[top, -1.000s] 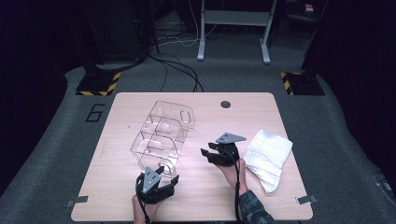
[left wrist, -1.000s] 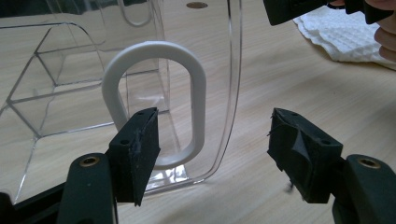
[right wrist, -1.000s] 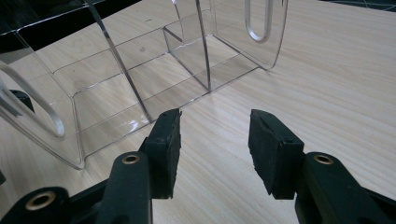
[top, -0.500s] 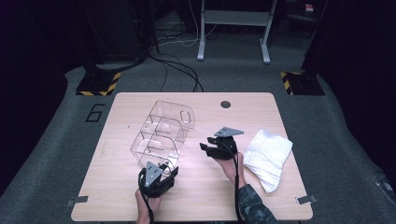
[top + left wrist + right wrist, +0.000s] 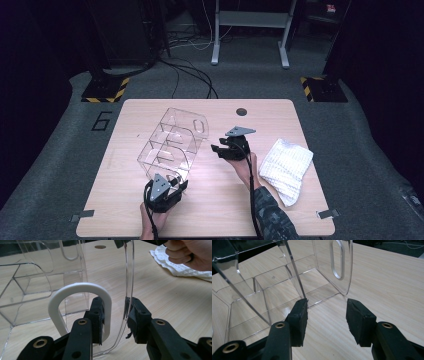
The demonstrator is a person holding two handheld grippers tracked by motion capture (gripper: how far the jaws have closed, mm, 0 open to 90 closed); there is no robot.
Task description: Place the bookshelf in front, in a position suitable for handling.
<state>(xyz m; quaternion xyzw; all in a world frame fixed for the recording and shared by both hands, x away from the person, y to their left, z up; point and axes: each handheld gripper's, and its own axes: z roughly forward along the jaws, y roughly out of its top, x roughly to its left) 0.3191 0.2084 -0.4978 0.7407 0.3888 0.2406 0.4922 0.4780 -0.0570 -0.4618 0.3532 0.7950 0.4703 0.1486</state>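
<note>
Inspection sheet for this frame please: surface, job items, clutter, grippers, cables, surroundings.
Surface: light wooden table with a round hole near the far edge.
Job's things: clear acrylic organizer with compartments and handle slots; a white U-shaped handle edge at its near end.
Clutter: white cloth on the right side.
Grippers: left gripper has just been closing, jaws astride the organizer's near end wall, contact unclear; right gripper open, beside the far end wall.
Cables: black cables on the floor beyond.
Surroundings: grey carpet, hazard-striped stand feet, number 6 floor mark.
</note>
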